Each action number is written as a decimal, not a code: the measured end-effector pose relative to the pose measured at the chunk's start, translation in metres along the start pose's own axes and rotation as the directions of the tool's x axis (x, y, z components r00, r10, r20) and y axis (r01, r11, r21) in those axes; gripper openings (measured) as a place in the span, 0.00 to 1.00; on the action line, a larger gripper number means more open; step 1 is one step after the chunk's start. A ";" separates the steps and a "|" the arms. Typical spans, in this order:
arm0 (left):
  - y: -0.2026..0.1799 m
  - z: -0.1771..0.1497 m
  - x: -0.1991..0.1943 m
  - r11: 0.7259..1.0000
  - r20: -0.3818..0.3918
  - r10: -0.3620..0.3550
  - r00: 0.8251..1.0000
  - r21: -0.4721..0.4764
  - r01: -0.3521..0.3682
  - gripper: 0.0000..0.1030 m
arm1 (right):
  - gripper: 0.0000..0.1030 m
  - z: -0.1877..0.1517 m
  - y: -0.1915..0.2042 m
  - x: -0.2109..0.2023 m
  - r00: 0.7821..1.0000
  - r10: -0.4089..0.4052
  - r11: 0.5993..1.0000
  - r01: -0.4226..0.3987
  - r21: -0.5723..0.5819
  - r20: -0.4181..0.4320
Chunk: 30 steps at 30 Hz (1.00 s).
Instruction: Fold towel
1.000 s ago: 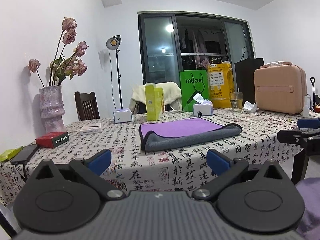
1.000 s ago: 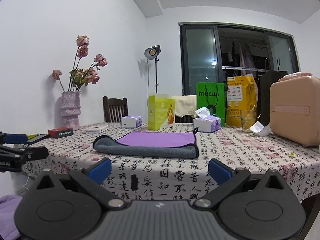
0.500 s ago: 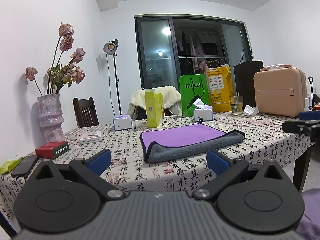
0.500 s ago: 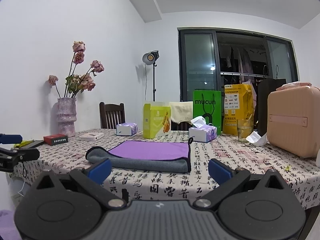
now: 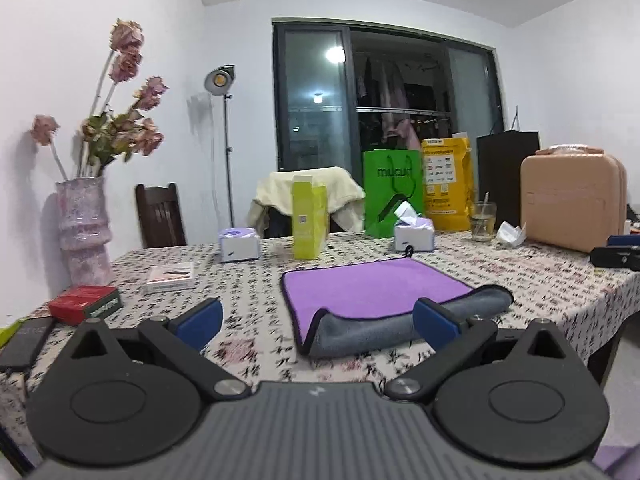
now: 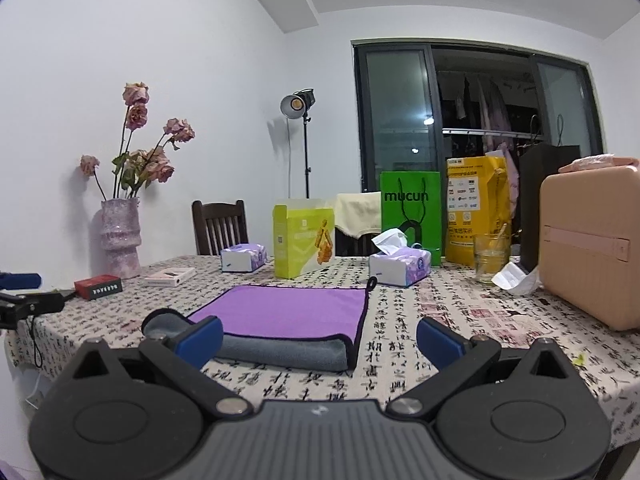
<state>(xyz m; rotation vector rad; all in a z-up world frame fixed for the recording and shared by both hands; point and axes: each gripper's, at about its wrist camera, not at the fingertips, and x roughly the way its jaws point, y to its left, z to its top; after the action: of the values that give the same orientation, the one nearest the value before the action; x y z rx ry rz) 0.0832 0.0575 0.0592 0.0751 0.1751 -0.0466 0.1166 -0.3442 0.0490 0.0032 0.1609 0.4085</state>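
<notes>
Towel (image 5: 376,284) lies flat mid-surface (image 5: 256,280), grey near edge rolled, both grippers, left (image 5: 318,322) and right (image 6: 319,338), short of it with fingers spread and empty; best to pinch the two near corners together, level, before lifting over.

Purple-grey towel (image 5: 376,292); black-calligraphy white tablecloth (image 5: 256,280); green bag (image 6: 412,216)

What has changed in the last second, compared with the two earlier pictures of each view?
Both grippers have moved up and closer to the purple and grey folded towel. The left gripper and right gripper stay open and hold nothing. The towel lies unmoved on the patterned tablecloth.
</notes>
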 end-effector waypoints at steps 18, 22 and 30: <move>0.023 -0.001 0.120 0.991 -0.159 -0.127 0.979 -0.061 0.119 0.75 | 0.85 0.009 -0.055 0.132 0.976 0.099 0.995 -0.092 0.041 -0.193; 0.023 -0.012 0.151 0.991 -0.223 -0.124 0.967 -0.083 0.108 0.66 | 0.71 0.002 -0.060 0.160 0.964 0.131 0.991 -0.119 0.066 -0.230; 0.018 -0.025 0.174 0.988 -0.284 -0.135 0.949 -0.109 0.107 0.28 | 0.28 -0.013 -0.044 0.192 0.940 0.137 0.990 -0.137 0.022 -0.311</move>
<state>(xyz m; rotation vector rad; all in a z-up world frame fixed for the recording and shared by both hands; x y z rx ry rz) 0.2512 0.0707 0.0050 -0.0225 0.4764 -0.1504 0.3056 -0.3088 0.0052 -0.0504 0.4756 0.5476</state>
